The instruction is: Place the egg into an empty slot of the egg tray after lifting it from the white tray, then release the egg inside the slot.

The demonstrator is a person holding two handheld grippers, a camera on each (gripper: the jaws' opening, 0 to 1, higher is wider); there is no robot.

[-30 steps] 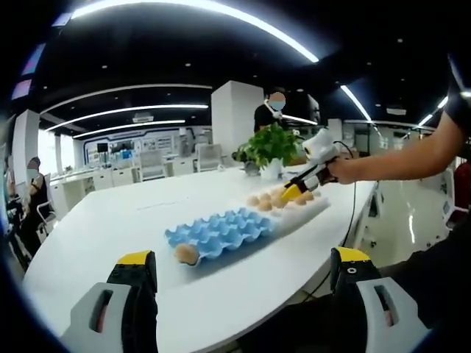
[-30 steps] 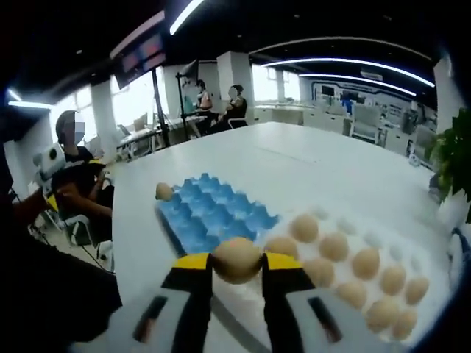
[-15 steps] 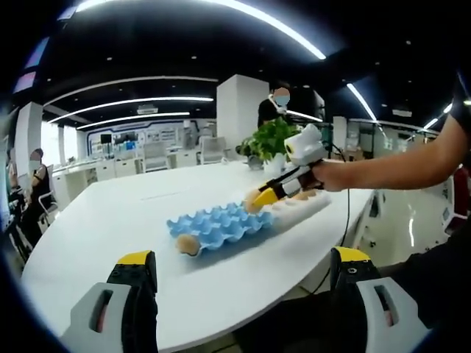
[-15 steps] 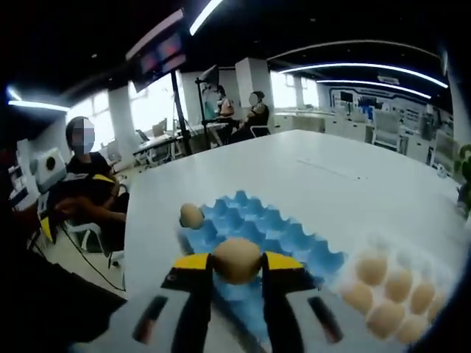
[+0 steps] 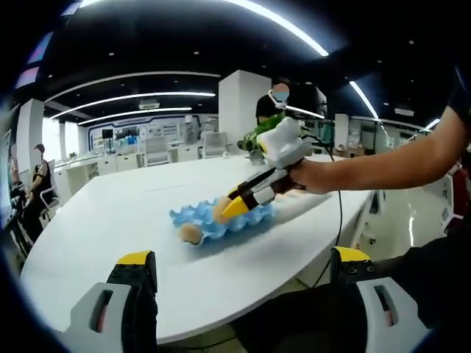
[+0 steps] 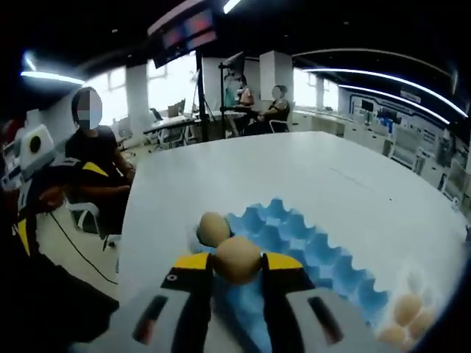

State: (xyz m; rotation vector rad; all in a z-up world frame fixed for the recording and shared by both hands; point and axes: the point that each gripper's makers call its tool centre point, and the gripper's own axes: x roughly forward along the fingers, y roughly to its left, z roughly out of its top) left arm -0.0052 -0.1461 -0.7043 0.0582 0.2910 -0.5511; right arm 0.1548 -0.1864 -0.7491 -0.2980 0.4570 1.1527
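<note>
Yellow-tipped right gripper [image 6: 237,263] clamps the egg [image 6: 238,258] above the blue egg tray [image 6: 309,254]; lowering, release remain. Left gripper [image 5: 243,273] gapes, empty.

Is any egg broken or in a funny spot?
Nothing looks broken. One egg sits in a corner slot of the blue egg tray, and the right gripper holds another egg just over the tray. More eggs lie beyond the tray's far end.

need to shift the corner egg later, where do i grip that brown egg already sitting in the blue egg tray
Grip the seated brown egg across its exposed upper half, coming down from above: its lower part sits in a cup of the blue moulded egg tray. Its neighbouring cups look empty, so there is room for the jaws on either side.
</note>
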